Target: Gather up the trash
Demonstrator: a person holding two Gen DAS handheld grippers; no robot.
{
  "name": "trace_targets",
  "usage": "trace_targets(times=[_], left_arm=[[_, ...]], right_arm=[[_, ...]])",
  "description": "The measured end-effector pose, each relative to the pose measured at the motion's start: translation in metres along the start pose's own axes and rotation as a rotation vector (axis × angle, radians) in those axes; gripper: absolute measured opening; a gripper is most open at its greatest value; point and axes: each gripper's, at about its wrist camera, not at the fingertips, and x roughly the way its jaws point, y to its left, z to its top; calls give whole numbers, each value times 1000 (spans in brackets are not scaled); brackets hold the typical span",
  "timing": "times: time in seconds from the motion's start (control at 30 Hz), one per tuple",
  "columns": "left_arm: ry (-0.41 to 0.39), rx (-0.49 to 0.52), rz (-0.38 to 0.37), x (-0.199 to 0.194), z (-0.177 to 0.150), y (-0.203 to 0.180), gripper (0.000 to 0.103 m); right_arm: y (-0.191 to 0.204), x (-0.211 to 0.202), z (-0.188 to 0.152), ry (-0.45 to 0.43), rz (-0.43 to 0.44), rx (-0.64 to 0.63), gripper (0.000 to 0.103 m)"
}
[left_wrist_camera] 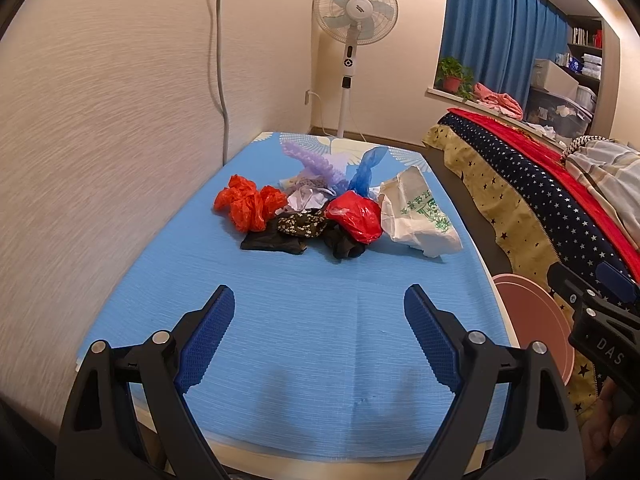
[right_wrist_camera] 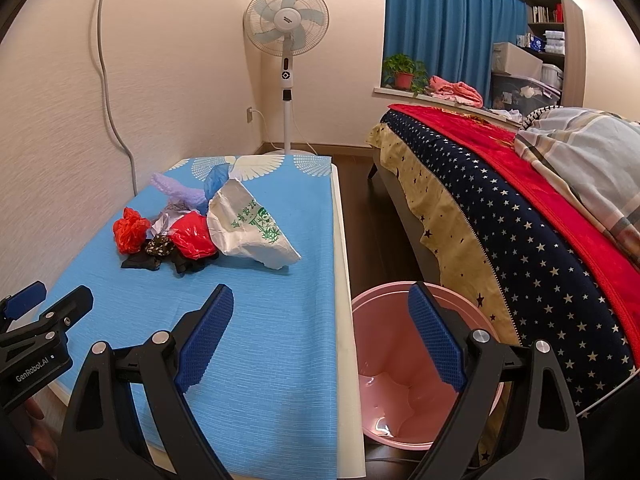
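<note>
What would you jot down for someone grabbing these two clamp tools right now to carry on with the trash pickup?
Left gripper: open, empty, over the near end of the blue-covered table.
Right gripper: open, empty, over the table's right edge.
Trash: crumpled orange bag, red bag, white printed bag, purple, blue and black scraps, all piled mid-table.
Pink bin: on the floor between table and bed; no trash visible inside.
Done: nothing.
Left: everything into the bin.

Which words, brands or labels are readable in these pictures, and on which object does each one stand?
"GenRobot.AI": on the left gripper body, in the right wrist view.
"DAS", cut off by the edge: on the right gripper body, in the left wrist view.
Green characters on the white plastic bag: too blurred to read.
Label on the fan hub: too small to read.
</note>
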Motion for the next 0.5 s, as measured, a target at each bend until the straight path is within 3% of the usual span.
trace_targets(times=[0.2,0.3,0.37,0.5], left_arm=[[0,-1,-3,-1,0,0,80],[-5,1,-4,-3,0,-1,70],[-8,-1,0,-2,1,1,58],[-18,3,19,5,7,3,43]], right_arm=[[0,1,2,10,22,12,81],[-2,3,3,22,43,31,74],[-3,5,6,29,63,38,67],[-1,15,17,27,109,44,47]])
